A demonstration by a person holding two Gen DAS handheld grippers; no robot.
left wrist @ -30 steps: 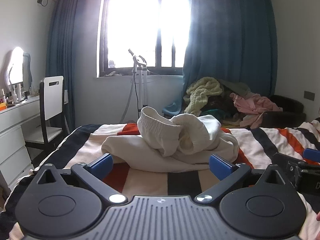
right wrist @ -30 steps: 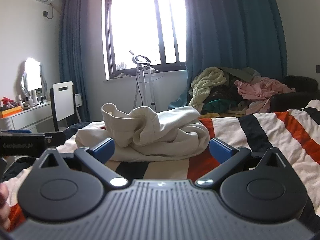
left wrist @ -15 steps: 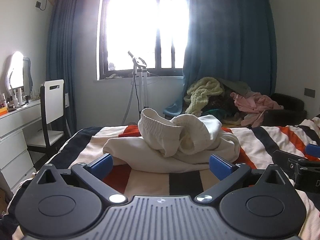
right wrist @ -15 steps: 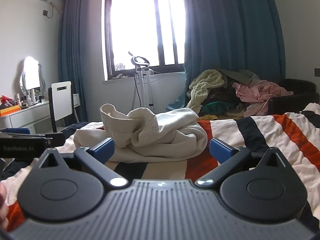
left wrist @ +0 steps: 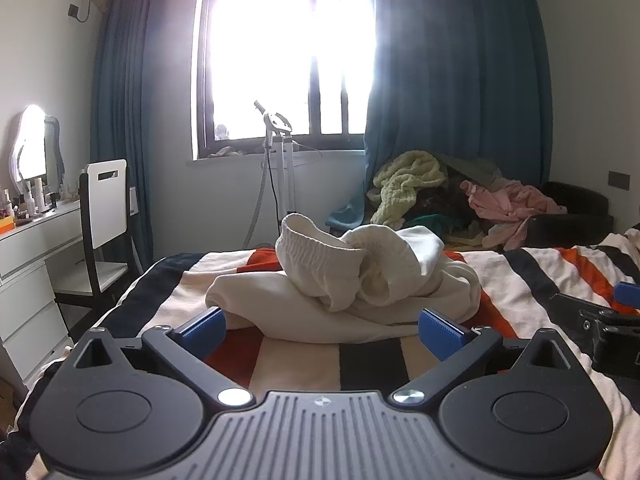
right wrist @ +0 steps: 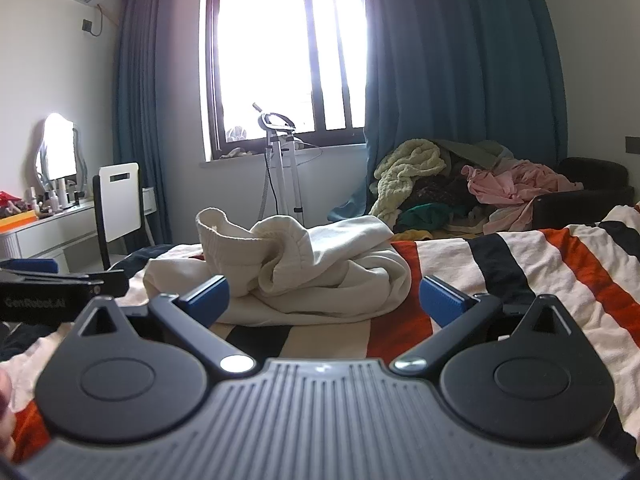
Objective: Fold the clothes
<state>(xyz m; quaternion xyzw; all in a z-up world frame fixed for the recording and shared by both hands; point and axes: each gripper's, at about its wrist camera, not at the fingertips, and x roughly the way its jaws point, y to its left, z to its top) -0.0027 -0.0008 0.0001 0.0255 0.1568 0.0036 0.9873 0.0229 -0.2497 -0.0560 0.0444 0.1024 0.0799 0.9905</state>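
Note:
A crumpled cream sweatshirt [left wrist: 344, 284] lies bunched in a heap on the striped bed [left wrist: 532, 276], its ribbed cuff sticking up. It also shows in the right wrist view [right wrist: 296, 268]. My left gripper [left wrist: 322, 330] is open and empty, just short of the heap. My right gripper [right wrist: 324, 296] is open and empty, also just short of it. The right gripper shows at the right edge of the left wrist view [left wrist: 600, 320]. The left gripper shows at the left edge of the right wrist view [right wrist: 52, 288].
A pile of other clothes [left wrist: 452, 196] lies on a dark sofa beyond the bed. A white chair [left wrist: 104, 216] and dresser [left wrist: 28, 264] stand on the left. A garment steamer stand [left wrist: 280, 168] is under the window.
Both views have tilted up a little, so the sweatshirt sits lower in frame. The sweatshirt has not moved and both grippers stay open.

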